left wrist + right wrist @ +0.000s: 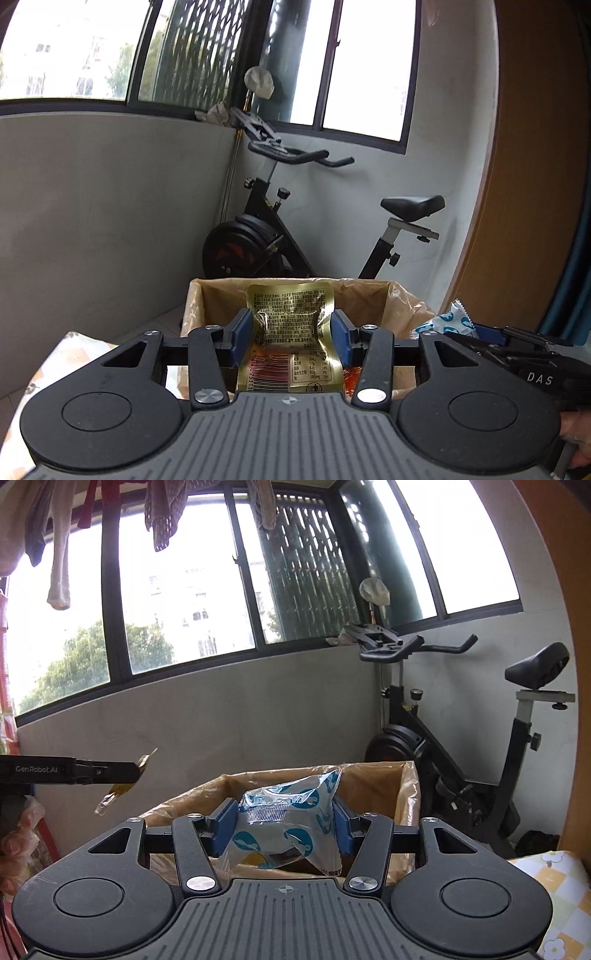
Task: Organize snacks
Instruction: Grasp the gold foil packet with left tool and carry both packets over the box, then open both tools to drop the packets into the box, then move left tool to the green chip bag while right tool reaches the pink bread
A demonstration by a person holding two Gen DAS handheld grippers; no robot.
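Note:
A gold foil snack packet (291, 332) with printed text and a barcode stands pinched between the blue pads of my left gripper (292, 334), which is shut on it. My right gripper (284, 825) is shut on a clear wrapper with blue spots (286, 827). Both are held up in front of a cardboard box lined with a clear plastic bag (373, 295) (380, 786). In the left wrist view the spotted wrapper (452, 321) and the right gripper show at the right edge. In the right wrist view the left gripper's finger (107, 771) and the gold packet (122, 786) show edge-on at the left.
An exercise bike (280, 229) (443, 738) stands behind the box against a grey wall under windows. A wooden panel (524, 184) rises on the right. A checked, flowered cloth (554, 897) lies at the lower right, and a patterned surface (55, 362) at the lower left. Clothes (162, 513) hang overhead.

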